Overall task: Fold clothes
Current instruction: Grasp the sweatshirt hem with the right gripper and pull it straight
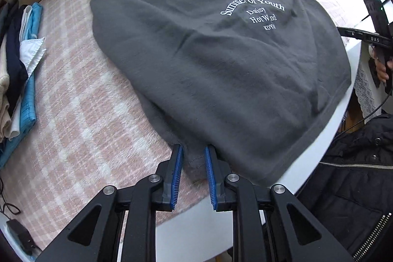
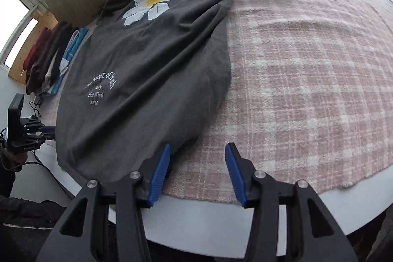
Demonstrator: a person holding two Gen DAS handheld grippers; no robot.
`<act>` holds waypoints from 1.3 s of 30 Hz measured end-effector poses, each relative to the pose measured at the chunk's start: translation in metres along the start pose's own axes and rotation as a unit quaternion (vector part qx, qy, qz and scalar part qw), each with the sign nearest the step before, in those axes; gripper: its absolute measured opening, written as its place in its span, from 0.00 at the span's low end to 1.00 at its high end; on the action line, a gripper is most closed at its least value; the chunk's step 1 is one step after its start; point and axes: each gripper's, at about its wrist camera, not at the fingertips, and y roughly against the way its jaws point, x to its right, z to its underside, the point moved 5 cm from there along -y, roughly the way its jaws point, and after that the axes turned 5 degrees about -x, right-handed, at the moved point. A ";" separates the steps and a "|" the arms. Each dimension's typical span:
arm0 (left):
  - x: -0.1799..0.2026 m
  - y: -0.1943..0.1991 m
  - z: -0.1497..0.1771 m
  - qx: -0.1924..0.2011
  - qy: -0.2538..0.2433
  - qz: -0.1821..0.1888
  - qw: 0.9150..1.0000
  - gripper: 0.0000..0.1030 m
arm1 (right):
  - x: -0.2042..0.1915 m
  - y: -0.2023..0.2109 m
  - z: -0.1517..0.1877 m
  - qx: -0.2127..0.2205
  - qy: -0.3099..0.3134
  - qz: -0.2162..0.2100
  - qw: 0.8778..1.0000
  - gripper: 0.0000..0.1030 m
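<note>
The left gripper [image 1: 194,147] is pointed steeply down, its jaws narrowed around the hem corner of the grey T-shirt [image 1: 208,53]; whether the pads pinch it cannot be told. The right gripper [image 2: 197,147] is tilted down with jaws parted, nothing between them. The shirt is spread ahead on the pink checked blanket [image 2: 307,77]. Folded clothes [image 1: 17,70] are stacked to the left.

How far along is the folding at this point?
Done: a pile of folded clothes sits at the blanket's edge. In hand: the grey T-shirt lies spread out, not yet folded; the left gripper has its hem corner between the fingers, while the right gripper stands open at the other corner, one finger at the cloth. Left: every fold.
</note>
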 end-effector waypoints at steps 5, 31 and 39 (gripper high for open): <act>-0.001 0.013 -0.013 0.002 0.032 0.010 0.999 0.05 | 0.003 -0.008 -0.011 0.001 0.020 -0.003 1.000 0.47; -0.133 0.025 -0.030 0.056 0.248 -0.038 0.966 0.04 | 0.045 0.010 -0.163 0.047 -0.069 -0.004 0.997 0.03; -0.129 0.023 -0.027 0.049 0.229 -0.046 0.971 0.04 | 0.019 0.044 -0.118 0.062 0.103 0.013 0.993 0.14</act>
